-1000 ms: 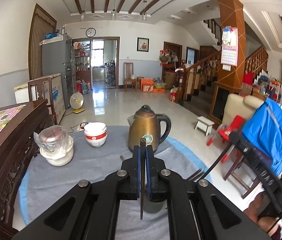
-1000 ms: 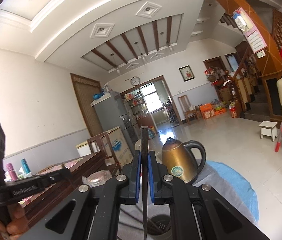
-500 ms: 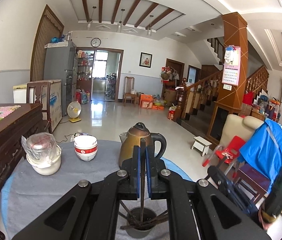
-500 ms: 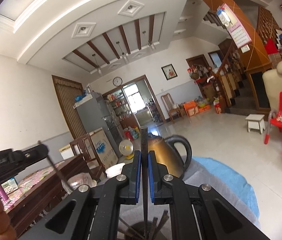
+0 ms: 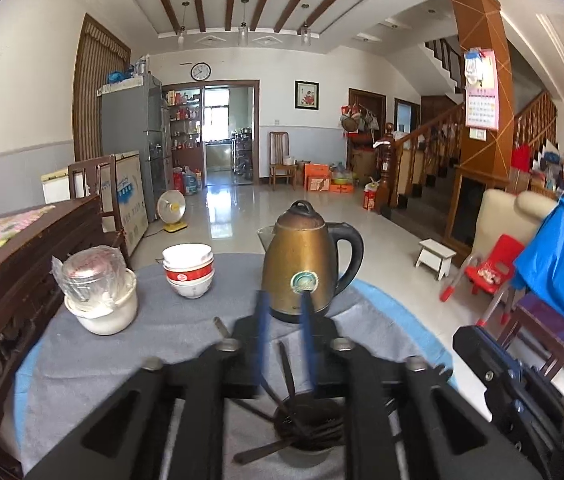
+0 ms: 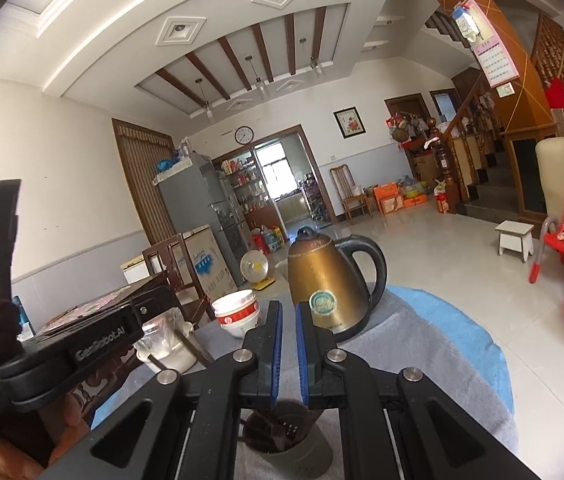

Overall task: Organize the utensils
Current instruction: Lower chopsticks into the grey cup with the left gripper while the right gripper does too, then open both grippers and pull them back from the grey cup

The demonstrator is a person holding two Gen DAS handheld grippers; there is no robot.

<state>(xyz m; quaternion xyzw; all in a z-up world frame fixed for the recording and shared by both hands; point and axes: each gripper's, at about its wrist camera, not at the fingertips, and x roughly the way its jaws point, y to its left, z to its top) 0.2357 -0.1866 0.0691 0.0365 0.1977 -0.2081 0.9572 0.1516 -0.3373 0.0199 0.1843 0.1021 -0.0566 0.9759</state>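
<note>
A grey utensil cup [image 5: 306,438] with several dark chopsticks [image 5: 286,376] in it stands on the grey cloth just below both grippers; it also shows in the right wrist view [image 6: 282,436]. My left gripper [image 5: 284,300] is open and empty above the cup, its blue pads blurred. My right gripper [image 6: 286,307] is open by a narrow gap and empty above the cup. One chopstick [image 5: 219,326] lies on the cloth beyond the left gripper. The left gripper's body [image 6: 81,344] shows at the left of the right wrist view.
A bronze kettle [image 5: 310,268] stands just beyond the cup. Stacked red-and-white bowls [image 5: 189,270] and a white pot with a wrapped glass lid [image 5: 99,300] stand at the left. A dark wooden bench [image 5: 5,292] borders the round table [image 5: 402,320] on the left.
Both grippers held a chopstick upright and shut; both have opened and the chopsticks have dropped into the cup. The views have tilted down toward the table.
</note>
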